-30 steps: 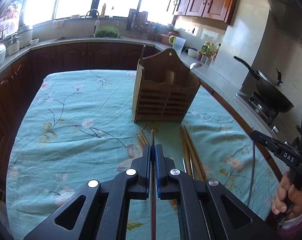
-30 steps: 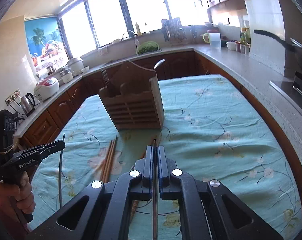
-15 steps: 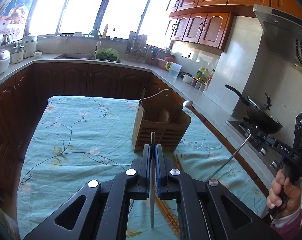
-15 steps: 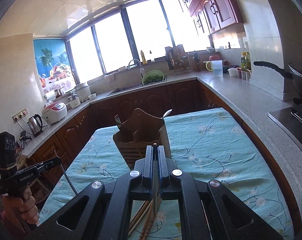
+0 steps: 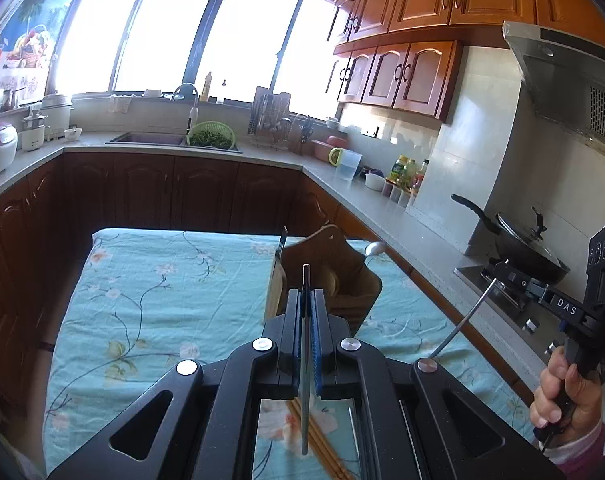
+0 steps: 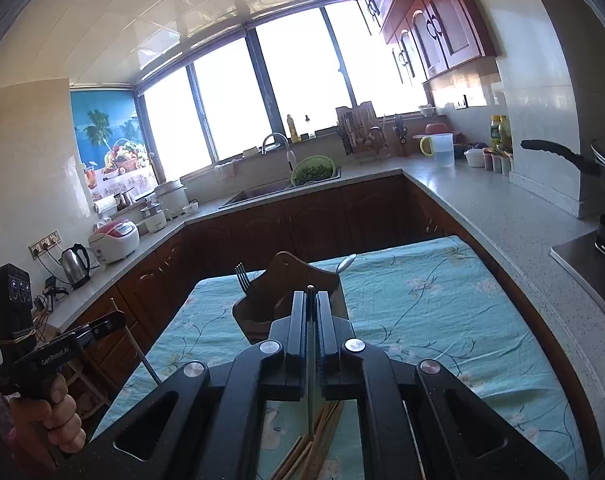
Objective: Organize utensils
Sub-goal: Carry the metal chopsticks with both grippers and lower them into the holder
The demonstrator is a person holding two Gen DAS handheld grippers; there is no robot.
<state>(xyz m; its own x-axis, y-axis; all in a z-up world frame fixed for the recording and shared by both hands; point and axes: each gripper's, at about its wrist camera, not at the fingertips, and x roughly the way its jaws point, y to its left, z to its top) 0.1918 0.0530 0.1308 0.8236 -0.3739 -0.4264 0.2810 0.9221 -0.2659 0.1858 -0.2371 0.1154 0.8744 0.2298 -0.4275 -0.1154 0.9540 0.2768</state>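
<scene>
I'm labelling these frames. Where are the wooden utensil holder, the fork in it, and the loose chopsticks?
wooden utensil holder (image 6: 286, 280): right wrist view, its peaked back panel.
fork (image 6: 242, 274): right wrist view, its tines.
chopsticks (image 5: 326, 454): left wrist view, mid-length on the cloth.

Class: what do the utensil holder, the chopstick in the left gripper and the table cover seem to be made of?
Holder: wood, brown with a slatted front.
Chopstick in the left gripper: likely metal, thin, grey, slight sheen.
Cover: fabric, turquoise floral print, creased.
</scene>
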